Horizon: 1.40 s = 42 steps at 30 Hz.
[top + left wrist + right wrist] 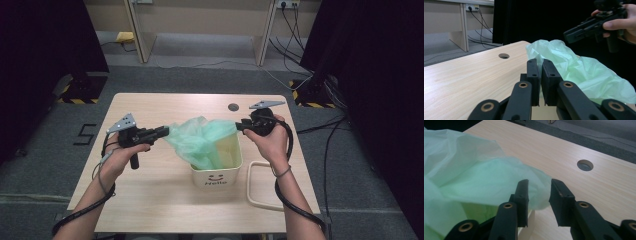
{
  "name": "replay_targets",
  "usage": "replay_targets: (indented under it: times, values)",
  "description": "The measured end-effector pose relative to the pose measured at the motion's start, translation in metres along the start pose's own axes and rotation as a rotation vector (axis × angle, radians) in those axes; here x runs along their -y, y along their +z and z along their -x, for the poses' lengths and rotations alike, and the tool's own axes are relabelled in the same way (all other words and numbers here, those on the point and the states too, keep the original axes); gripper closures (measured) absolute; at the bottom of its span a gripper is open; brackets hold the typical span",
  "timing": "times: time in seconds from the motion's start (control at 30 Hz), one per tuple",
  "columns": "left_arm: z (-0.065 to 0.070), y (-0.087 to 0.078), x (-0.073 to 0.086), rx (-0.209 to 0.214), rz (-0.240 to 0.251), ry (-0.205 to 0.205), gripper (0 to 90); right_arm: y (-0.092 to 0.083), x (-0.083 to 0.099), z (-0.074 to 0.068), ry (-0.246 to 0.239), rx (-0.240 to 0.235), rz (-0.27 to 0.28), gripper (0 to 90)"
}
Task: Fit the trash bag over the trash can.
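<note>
Pale green plastic bag (202,140), crumpled and translucent, draped in and over the mouth of a small cream bin (218,172) that stands near the middle of the wooden counter (150,190); the bin's near face bears a smile mark and the word "Hello". The bag's left part billows out past the bin's rim, above the counter.

Left tool (162,132), at the bag's left edge: jaws nearly together, pinching a fold of the green film, seen between the pads (534,75) in the left gripper view.

Right tool (240,126), at the bag's far right corner: jaws parted about halfway, gripping nothing; in the right gripper view the film's edge lies between and beyond the open jaws without being pressed.

Cream looped handle (260,185), flat on the counter just right of the bin. Round cable hole (233,106) at the counter's far side.
</note>
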<state>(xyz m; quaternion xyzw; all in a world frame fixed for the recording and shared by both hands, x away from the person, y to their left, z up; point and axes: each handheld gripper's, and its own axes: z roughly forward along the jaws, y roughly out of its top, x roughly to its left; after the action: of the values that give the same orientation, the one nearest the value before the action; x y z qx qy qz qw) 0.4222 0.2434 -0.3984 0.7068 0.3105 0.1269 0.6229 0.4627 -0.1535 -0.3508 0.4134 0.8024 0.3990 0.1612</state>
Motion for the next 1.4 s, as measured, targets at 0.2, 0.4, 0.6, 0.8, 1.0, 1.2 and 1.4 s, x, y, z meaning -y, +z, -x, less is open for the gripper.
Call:
replay_targets:
  times: [0.2,0.4,0.6,0.8,1.0,1.2,1.4]
  values:
    - [-0.001,0.002,0.0,0.001,-0.01,-0.002,83.9,0.017,-0.008,-0.005,0.015,-0.026,-0.013,57.2]
    - [-0.001,0.002,-0.001,-0.002,-0.011,-0.005,83.8,0.031,-0.013,-0.009,0.027,-0.05,-0.033,50.2]
    - [-0.001,0.002,-0.002,-0.003,-0.012,-0.001,83.7,0.035,-0.009,-0.01,-0.01,-0.017,-0.05,82.9]
    - [-0.001,0.003,-0.002,0.001,-0.007,-0.004,83.6,0.018,-0.007,-0.012,-0.038,-0.029,-0.034,90.0]
    - [0.001,0.002,-0.002,0.002,0.002,-0.006,83.4,0.0,-0.003,-0.011,-0.043,-0.057,-0.027,90.0]
    - [0.006,-0.004,-0.002,0.022,0.023,-0.006,83.1,-0.022,0.007,-0.014,-0.066,-0.097,-0.008,90.0]
    - [0.015,-0.007,0.002,0.057,0.037,-0.02,81.8,-0.039,0.018,-0.016,-0.076,-0.114,-0.044,90.0]
